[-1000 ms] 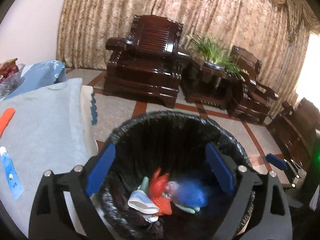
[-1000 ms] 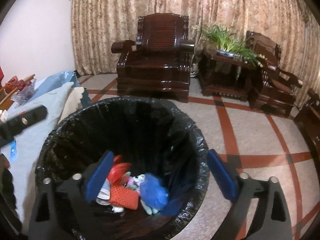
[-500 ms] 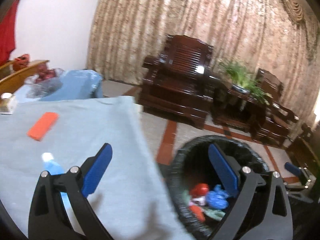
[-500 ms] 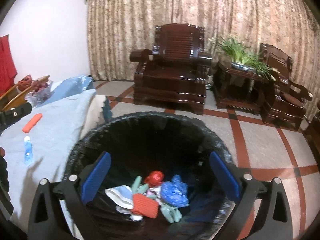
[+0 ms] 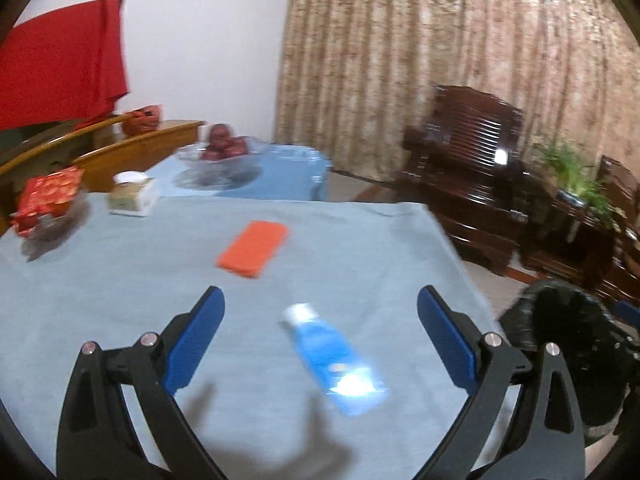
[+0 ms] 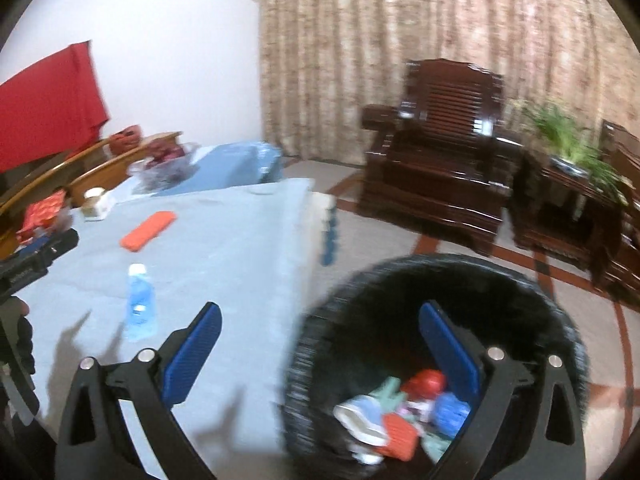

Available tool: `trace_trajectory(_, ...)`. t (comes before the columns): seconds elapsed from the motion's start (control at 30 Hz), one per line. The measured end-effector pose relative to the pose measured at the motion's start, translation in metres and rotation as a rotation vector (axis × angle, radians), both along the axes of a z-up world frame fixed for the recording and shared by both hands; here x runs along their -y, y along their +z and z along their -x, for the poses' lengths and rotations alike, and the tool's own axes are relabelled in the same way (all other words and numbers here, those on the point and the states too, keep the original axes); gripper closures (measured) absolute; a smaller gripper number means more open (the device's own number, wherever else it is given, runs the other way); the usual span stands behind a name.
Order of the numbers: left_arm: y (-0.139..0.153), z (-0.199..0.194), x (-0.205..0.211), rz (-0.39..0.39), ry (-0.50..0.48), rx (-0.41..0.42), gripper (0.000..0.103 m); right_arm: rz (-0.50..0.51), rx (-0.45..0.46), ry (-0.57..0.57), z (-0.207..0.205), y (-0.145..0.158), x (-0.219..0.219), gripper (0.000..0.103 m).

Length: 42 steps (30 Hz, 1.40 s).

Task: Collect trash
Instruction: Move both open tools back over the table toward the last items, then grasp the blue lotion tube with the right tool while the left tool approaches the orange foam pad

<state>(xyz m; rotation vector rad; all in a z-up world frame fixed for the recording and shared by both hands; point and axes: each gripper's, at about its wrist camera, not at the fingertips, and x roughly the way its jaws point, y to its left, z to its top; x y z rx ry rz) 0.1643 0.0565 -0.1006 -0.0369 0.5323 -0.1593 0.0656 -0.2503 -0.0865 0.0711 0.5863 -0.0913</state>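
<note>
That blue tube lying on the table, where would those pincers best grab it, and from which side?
Probably across its middle, coming down from above. The blue tube lies flat on the tablecloth, white cap pointing away, its length running roughly along the open left gripper. So the fingers would close on its two long sides. The flat crimped end nearest the camera offers less to pinch.

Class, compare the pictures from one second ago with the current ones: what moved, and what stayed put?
The left gripper swung left, from over the trash bin to the table, now facing the blue packet. The right gripper also shifted left, now straddling the bin's edge. Both have open, empty jaws as before. The orange pouch, the blue packet and the bin's trash stayed put.
</note>
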Motion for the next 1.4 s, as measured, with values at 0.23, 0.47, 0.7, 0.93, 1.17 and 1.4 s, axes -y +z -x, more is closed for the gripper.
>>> trace_trajectory(0.23,-0.016,-0.009,-0.071,-0.015,0.131,-0.034,0.009,-0.004,-0.006,0.167,-0.055,-0.011,-0.080,0.006)
trace_trajectory(0.47,-0.040,-0.022,-0.106,-0.021,0.193,-0.080,0.009,-0.020,-0.030,0.257,-0.110,-0.033,-0.142,0.007)
trace_trajectory(0.7,-0.056,-0.035,-0.125,-0.030,0.224,-0.095,0.009,-0.001,-0.121,0.325,-0.152,-0.068,-0.187,0.018)
trace_trajectory(0.93,-0.060,-0.042,-0.135,-0.017,0.238,-0.094,0.009,0.027,-0.225,0.356,-0.174,-0.096,-0.208,0.042)
trace_trajectory(1.17,-0.063,-0.047,-0.136,-0.009,0.243,-0.096,0.009,0.057,-0.283,0.377,-0.180,-0.107,-0.219,0.048)
trace_trajectory(1.4,-0.066,-0.052,-0.135,-0.006,0.238,-0.098,0.009,0.052,-0.285,0.380,-0.180,-0.106,-0.218,0.060)
